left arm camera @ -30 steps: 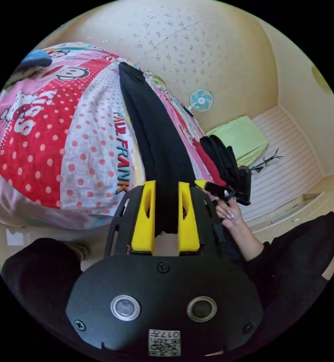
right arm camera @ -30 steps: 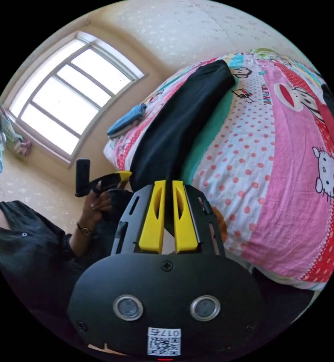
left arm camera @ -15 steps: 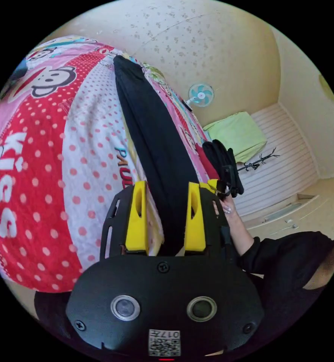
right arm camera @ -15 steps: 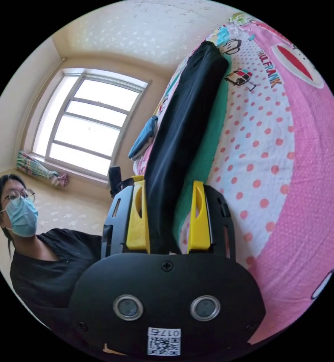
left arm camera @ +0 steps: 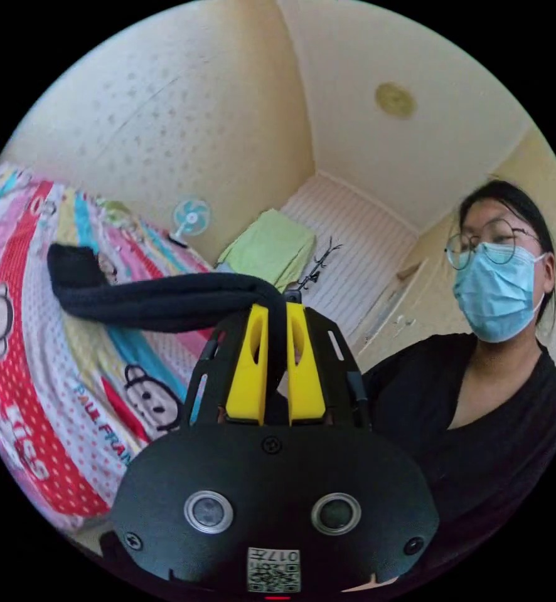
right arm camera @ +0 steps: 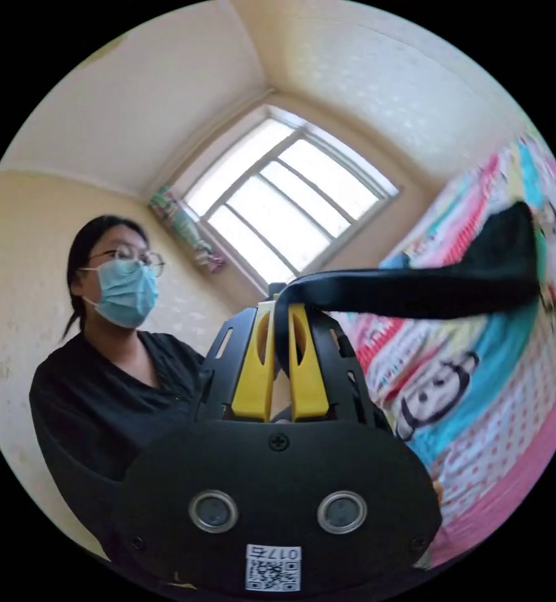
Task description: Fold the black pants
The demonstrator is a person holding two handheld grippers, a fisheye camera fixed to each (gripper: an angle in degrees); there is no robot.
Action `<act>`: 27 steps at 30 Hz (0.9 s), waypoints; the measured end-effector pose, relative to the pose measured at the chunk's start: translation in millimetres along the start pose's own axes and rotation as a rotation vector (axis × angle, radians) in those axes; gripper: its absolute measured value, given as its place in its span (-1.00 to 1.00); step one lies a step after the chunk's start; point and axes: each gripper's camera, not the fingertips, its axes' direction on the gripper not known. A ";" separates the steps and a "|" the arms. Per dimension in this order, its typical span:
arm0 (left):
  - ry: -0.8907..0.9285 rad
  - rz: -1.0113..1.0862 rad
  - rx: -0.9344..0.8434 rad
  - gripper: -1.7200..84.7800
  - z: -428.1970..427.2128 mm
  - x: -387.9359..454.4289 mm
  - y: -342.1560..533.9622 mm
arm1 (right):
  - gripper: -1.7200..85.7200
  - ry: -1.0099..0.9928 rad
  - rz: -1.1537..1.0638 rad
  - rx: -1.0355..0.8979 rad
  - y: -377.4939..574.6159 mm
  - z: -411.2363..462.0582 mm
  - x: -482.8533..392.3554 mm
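Note:
The black pants [left arm camera: 159, 301] stretch from the bed up into my left gripper [left arm camera: 277, 313], whose yellow jaws are shut on one end of the cloth. In the right gripper view the same black pants [right arm camera: 428, 288] run from the bed to my right gripper [right arm camera: 281, 310], also shut on the cloth. The held ends are lifted off the bed; the far end [right arm camera: 510, 251] still rests on the bedspread. How the cloth lies between the two grippers is hidden.
A bed with a bright cartoon-print bedspread [left arm camera: 52, 376] lies under the pants. The person [left arm camera: 491, 351] in a black top stands close behind both grippers. A small fan [left arm camera: 191, 217], a green cloth [left arm camera: 272, 248], a coat stand [left arm camera: 315, 263] and a window [right arm camera: 284, 200] lie beyond.
Both grippers were open around the pants half a second ago; now both are shut on them and raised, lifting that end off the bed. Both cameras have tilted up toward the person and ceiling.

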 end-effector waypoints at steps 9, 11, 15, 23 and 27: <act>-0.076 0.506 0.157 -0.84 -25.6 262.1 -165.9 | -0.93 0.168 -0.639 -0.055 -186.4 6.5 -287.3; -0.093 0.513 0.172 -0.84 -23.1 278.7 -195.0 | -0.93 0.239 -0.677 -0.048 -211.8 8.5 -313.2; -0.158 0.383 0.132 -0.85 0.9 252.3 -249.7 | -0.93 0.351 -0.551 -0.043 -268.8 3.7 -285.6; -0.394 0.151 0.005 -0.84 75.4 82.5 -317.4 | -0.93 0.653 -0.261 -0.038 -337.8 -4.7 -74.5; -0.370 0.120 -0.030 -0.84 90.6 13.6 -298.2 | -0.93 0.681 -0.189 -0.030 -311.4 1.6 -4.9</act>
